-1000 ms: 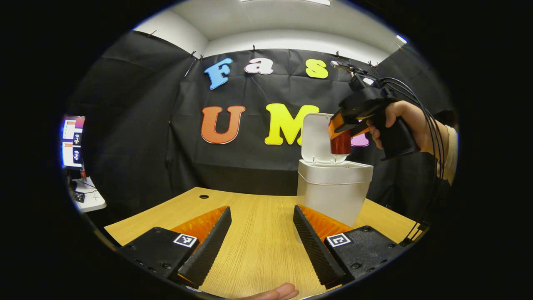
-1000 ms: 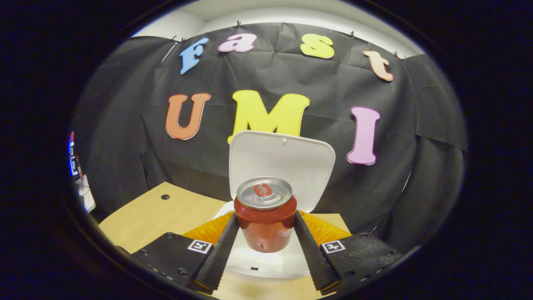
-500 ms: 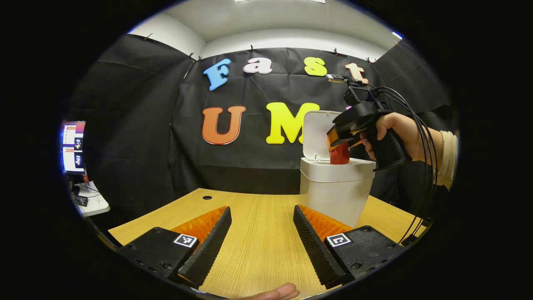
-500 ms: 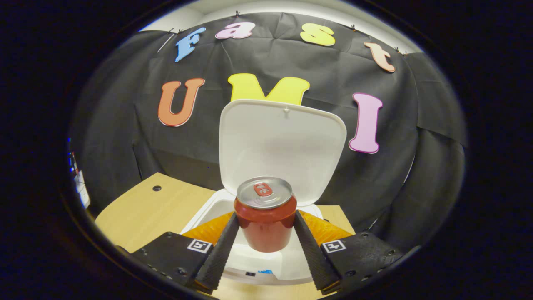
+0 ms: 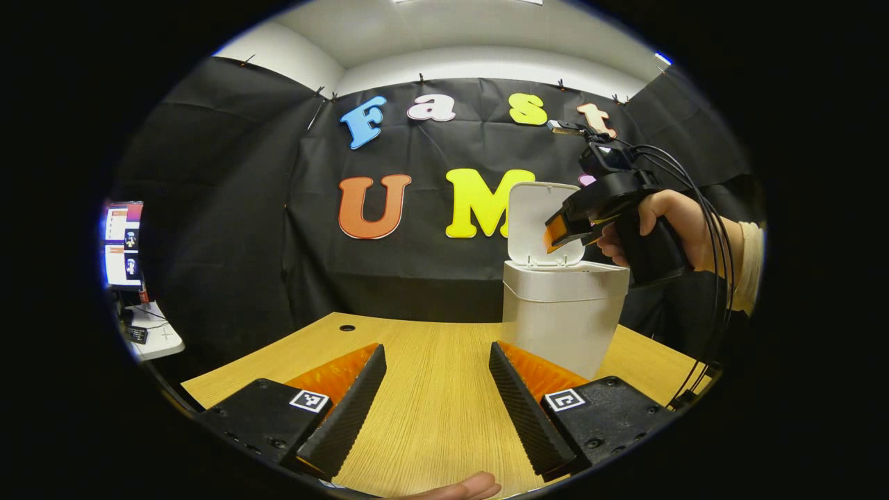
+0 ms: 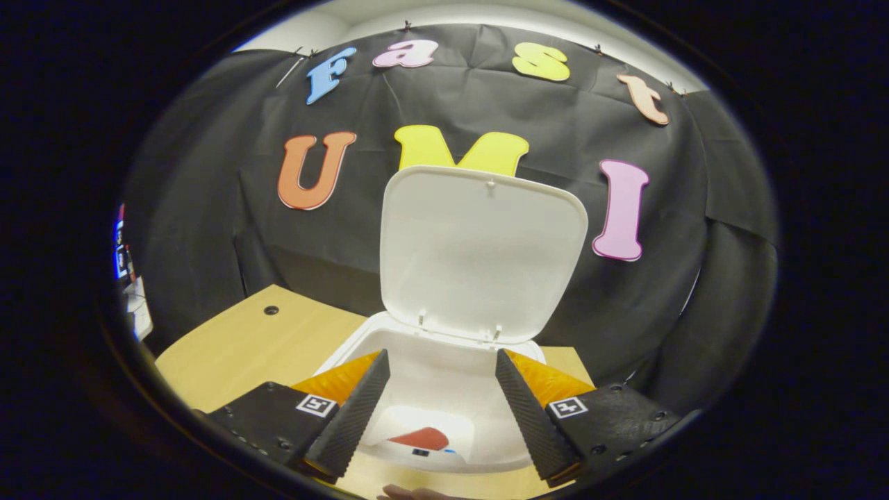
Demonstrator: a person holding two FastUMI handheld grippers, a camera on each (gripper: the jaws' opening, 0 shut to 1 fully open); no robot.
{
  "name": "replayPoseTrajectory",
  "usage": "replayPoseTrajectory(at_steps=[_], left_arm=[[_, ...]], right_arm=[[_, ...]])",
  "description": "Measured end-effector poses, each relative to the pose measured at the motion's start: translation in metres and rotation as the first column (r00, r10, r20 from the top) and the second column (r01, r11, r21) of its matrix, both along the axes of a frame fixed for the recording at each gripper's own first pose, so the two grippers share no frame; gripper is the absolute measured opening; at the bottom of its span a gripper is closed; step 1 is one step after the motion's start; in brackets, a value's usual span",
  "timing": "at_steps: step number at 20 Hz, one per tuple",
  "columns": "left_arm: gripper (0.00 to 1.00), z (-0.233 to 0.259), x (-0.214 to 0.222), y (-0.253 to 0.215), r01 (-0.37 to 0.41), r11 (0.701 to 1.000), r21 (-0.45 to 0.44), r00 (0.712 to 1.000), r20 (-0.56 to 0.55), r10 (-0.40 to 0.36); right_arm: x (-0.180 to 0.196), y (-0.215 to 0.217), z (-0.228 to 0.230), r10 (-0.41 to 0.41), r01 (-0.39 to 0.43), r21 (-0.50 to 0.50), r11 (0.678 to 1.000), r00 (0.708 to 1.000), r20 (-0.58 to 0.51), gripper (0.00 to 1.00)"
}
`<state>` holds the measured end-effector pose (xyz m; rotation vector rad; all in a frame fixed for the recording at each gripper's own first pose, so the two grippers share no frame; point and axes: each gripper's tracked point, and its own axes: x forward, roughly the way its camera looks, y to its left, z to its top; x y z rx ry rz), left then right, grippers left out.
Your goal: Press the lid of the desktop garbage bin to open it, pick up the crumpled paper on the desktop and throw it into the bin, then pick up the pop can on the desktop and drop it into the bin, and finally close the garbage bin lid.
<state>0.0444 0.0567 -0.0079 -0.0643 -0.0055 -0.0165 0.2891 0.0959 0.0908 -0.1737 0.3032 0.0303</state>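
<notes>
The white garbage bin [image 5: 564, 312] stands on the wooden table with its lid [image 5: 539, 221] raised upright. In the right gripper view I look down into the bin [image 6: 361, 342]; its lid [image 6: 483, 253] stands open behind, and the red pop can [image 6: 420, 438] lies at the bottom. My right gripper [image 6: 436, 410] hangs open over the bin's mouth, nothing between its fingers; in the left gripper view it [image 5: 561, 232] is held by a hand just above the bin. My left gripper [image 5: 434, 403] is open low over the table, to the left of the bin.
The wooden table [image 5: 430, 389] has a small round hole [image 5: 347, 328] at its far left. A side desk with screens [image 5: 121, 243] stands at the far left. A fingertip [image 5: 462, 486] shows at the bottom edge of the left gripper view.
The right gripper lowered the pop can to the bin's mouth, then opened; the can dropped into the bin. The left gripper stayed in place.
</notes>
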Motion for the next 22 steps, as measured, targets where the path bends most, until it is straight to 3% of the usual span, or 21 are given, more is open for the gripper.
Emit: replayPoseTrajectory(at_steps=[6,12,13,16,20,22], left_arm=[[0.97,-0.001,-0.001,-0.004,0.014,1.0,-0.001,1.0,-0.002,-0.014],[0.96,0.005,-0.001,0.006,-0.01,1.0,-0.013,1.0,0.015,0.011],[1.0,0.005,-0.002,0.009,-0.019,1.0,-0.009,1.0,0.013,0.019],[0.96,0.007,-0.004,0.006,-0.011,1.0,-0.009,1.0,0.015,0.011],[0.97,0.009,-0.006,-0.002,0.019,1.0,-0.012,1.0,0.021,-0.018],[0.97,0.005,-0.006,-0.005,0.026,1.0,-0.009,1.0,0.015,-0.026]], right_arm=[[-0.001,-0.005,0.011,-0.008,0.007,0.023,1.0,1.0,0.028,0.97],[-0.016,-0.012,0.067,-0.015,0.006,0.066,0.998,0.992,0.128,0.95],[-0.018,-0.012,0.078,-0.01,0.001,0.065,0.998,0.99,0.139,0.97],[-0.023,-0.013,0.115,-0.005,-0.013,0.081,0.997,0.976,0.218,0.97],[-0.022,0.003,0.153,0.051,-0.091,0.103,0.991,0.939,0.34,0.95],[-0.011,0.001,0.162,0.032,-0.077,0.103,0.992,0.924,0.381,0.94]])
